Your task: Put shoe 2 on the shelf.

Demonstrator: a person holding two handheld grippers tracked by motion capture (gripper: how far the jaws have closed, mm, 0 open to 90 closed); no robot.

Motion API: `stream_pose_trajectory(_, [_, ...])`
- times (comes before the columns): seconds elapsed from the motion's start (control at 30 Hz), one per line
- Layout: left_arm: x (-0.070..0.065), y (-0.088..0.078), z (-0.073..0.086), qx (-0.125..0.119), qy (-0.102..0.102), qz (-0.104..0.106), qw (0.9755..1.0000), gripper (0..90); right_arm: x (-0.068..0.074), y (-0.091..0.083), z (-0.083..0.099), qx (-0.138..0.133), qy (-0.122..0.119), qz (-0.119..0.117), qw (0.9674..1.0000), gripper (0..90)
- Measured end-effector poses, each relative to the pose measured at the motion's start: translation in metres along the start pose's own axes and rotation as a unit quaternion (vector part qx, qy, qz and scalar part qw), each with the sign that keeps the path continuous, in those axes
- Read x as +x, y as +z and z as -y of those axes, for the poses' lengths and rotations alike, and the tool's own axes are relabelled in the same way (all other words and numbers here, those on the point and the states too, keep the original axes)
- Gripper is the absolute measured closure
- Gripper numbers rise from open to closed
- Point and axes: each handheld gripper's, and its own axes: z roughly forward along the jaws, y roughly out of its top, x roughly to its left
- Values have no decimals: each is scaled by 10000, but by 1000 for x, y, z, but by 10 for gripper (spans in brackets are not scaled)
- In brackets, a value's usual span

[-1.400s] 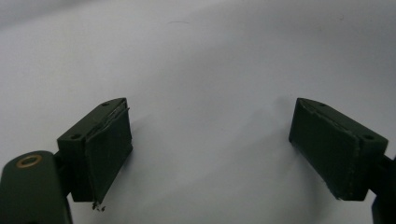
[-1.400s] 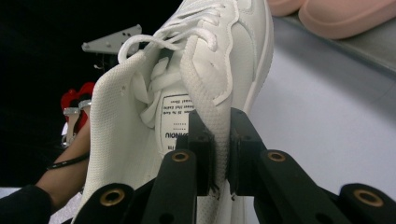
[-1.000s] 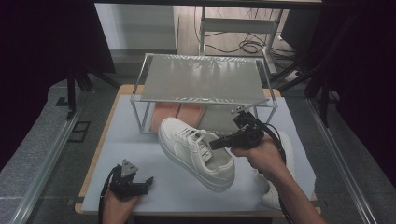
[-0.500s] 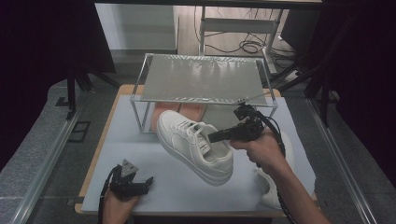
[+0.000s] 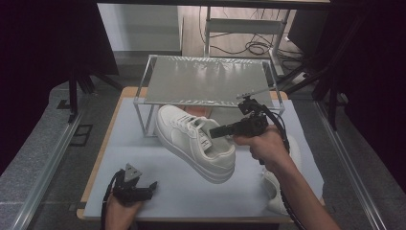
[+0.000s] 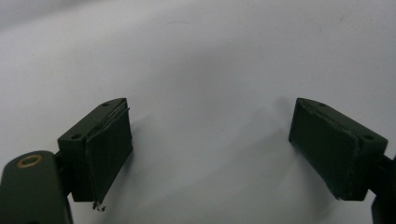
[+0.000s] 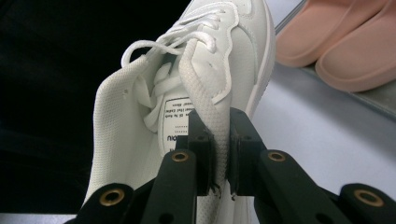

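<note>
Pinched shut on its soft padded collar, the right hand-held gripper (image 7: pixel 222 154) carries the light, floppy white sneaker (image 5: pixel 196 141) dangling toe-down ahead of it; left hand-held gripper (image 6: pixel 212 154) gapes wide

Grey table (image 5: pixel 191 191); metal rack (image 5: pixel 206 81), second white shoe (image 5: pixel 277 191) on it.

Left gripper (image 5: pixel 143 188): showing black body, grey three-cornered plate on top, black cable trailing. Right gripper (image 7: pixel 220 140): showing black jaws, brass-coloured rivets, looping black cable. Forearms appearing bare, sleeves not showing.
</note>
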Motion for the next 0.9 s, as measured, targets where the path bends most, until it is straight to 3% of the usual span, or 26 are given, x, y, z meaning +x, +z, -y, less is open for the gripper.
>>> stream_pose_trajectory(0.5, [0,0,0,15,21,11,10000,133,-2,-1,-21,-379,231,-119,9989,822])
stream_pose_trajectory(0.9, [0,0,0,14,10,4,10000,133,-16,2,-36,-838,598,-40,9947,821])
